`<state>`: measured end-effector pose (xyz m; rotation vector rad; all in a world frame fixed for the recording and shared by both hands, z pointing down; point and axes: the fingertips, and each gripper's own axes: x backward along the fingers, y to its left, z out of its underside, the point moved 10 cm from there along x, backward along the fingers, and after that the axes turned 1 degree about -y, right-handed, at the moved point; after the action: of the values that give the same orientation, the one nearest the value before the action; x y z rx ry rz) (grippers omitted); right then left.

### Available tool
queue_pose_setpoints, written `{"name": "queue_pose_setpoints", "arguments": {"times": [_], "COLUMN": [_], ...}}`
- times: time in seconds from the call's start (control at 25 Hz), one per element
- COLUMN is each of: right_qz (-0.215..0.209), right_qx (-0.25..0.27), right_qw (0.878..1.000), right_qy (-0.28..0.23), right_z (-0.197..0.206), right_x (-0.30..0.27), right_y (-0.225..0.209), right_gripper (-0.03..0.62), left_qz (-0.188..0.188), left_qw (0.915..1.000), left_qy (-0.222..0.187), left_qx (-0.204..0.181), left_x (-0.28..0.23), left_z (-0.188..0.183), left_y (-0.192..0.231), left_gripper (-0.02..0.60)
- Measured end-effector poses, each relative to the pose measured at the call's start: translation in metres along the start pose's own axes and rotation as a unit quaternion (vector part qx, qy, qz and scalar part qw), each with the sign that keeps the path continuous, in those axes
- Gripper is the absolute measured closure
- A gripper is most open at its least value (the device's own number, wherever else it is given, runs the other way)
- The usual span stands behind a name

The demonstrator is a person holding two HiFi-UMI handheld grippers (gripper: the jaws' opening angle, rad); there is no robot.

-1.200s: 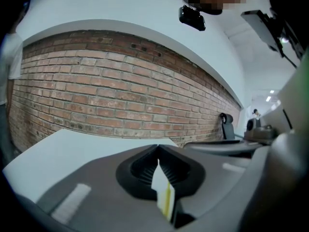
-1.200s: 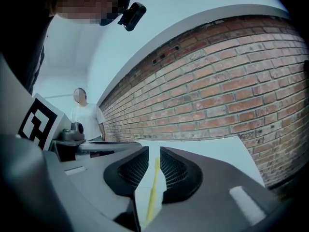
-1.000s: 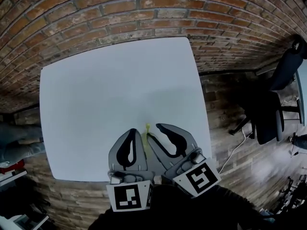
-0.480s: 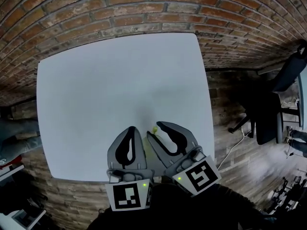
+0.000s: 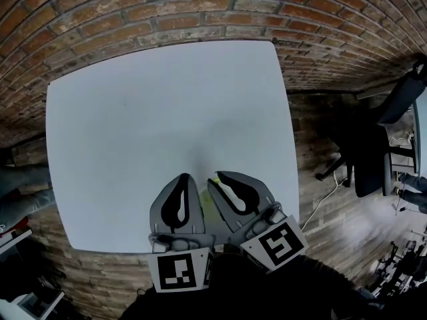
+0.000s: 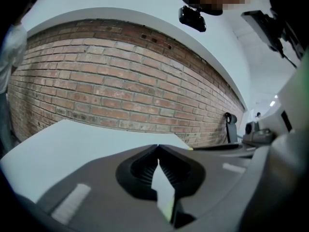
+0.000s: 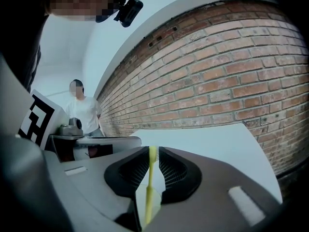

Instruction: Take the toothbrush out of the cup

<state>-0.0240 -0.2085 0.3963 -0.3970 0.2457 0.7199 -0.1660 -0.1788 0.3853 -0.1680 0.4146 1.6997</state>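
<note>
Right tongs (image 7: 153, 151) closing on the toothbrush (image 7: 149, 187)
Head view: the brush tip (image 5: 215, 178) sits lower than a second ago, at the near bench (image 5: 147, 112) edge; cup not visible. Left gripper view: left tongs (image 6: 158, 146) closed, tips meeting. Right gripper view: brush between narrowing pads, probably ready for pulling; brick wall (image 7: 217, 71) behind.

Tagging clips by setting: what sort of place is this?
Probably an office or studio workspace: a white table set against a brick wall, with a black office chair nearby.
</note>
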Motion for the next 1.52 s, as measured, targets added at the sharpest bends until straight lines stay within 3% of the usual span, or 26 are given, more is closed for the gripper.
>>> {"name": "queue_pose_setpoints", "arguments": {"times": [0.28, 1.08, 1.52], "right_qz": [0.009, 0.024, 0.037], "right_qx": [0.001, 0.031, 0.048], "right_qw": [1.0, 0.998, 0.992], "right_qy": [-0.008, -0.058, -0.11], "right_z": [-0.004, -0.022, -0.044], "right_x": [0.005, 0.034, 0.058], "right_y": [0.003, 0.029, 0.053], "right_gripper": [0.545, 0.548, 0.548], "left_qz": [0.005, 0.019, 0.035], "left_qw": [1.0, 0.9986, 0.9964], "left_qy": [0.001, -0.044, -0.07], "left_qx": [-0.001, -0.021, -0.033], "left_x": [0.004, 0.038, 0.069], "left_z": [-0.002, -0.02, -0.037], "left_y": [-0.001, -0.007, -0.011], "left_gripper": [0.574, 0.574, 0.574]}}
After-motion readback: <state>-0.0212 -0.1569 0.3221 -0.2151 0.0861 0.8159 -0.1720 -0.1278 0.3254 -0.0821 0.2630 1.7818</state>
